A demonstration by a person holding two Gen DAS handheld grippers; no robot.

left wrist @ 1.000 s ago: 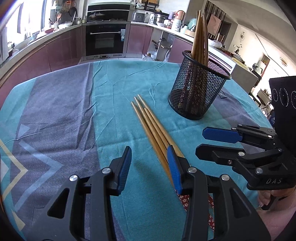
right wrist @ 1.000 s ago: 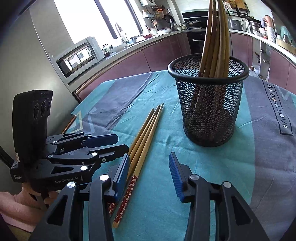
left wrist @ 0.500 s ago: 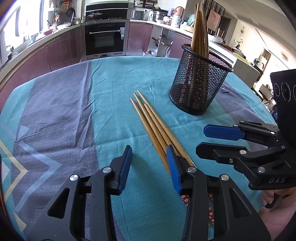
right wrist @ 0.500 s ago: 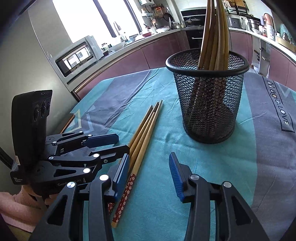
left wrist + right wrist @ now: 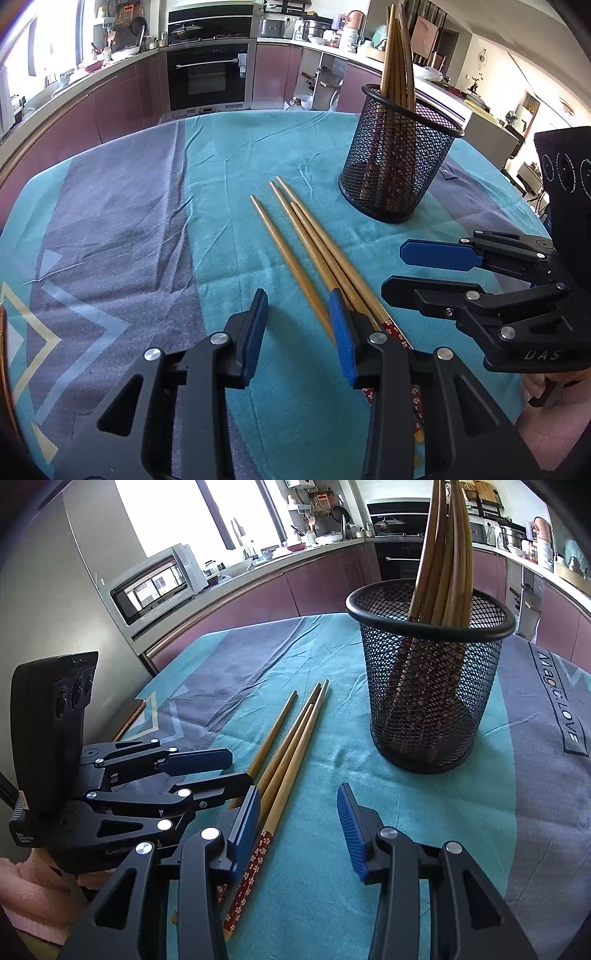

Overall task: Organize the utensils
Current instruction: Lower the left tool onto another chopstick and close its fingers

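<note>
- Table is covered by a teal and grey cloth (image 5: 129,221); its far edge is seen curving in front of the kitchen cabinets (image 5: 110,107), its left edge just at the frame border in the left wrist view.
- Wide bare cloth is left open to the left of the loose chopsticks (image 5: 295,254); less room is given on their right, where the mesh holder (image 5: 399,162) stands.
- Four loose chopsticks are laid flat near the table middle, tips pointed away toward the holder; one is set slightly apart on the left, three are bunched and touching.
- Mesh holder is stood upright, apart from the loose tips, with more chopsticks (image 5: 447,546) held upright inside.
- Left gripper (image 5: 297,332) is angled down over the patterned ends of the loose chopsticks; jaws are set narrow, have just been closing, with nothing pinched; the right finger is placed over the bunch, whether touching cannot be told.
- Right gripper (image 5: 297,830) is angled down just beside it, jaws set moderately apart and empty; its left finger is placed over the red patterned ends (image 5: 251,871).
- The two grippers are held close side by side; a pink sleeve (image 5: 26,893) is seen behind the left one.
</note>
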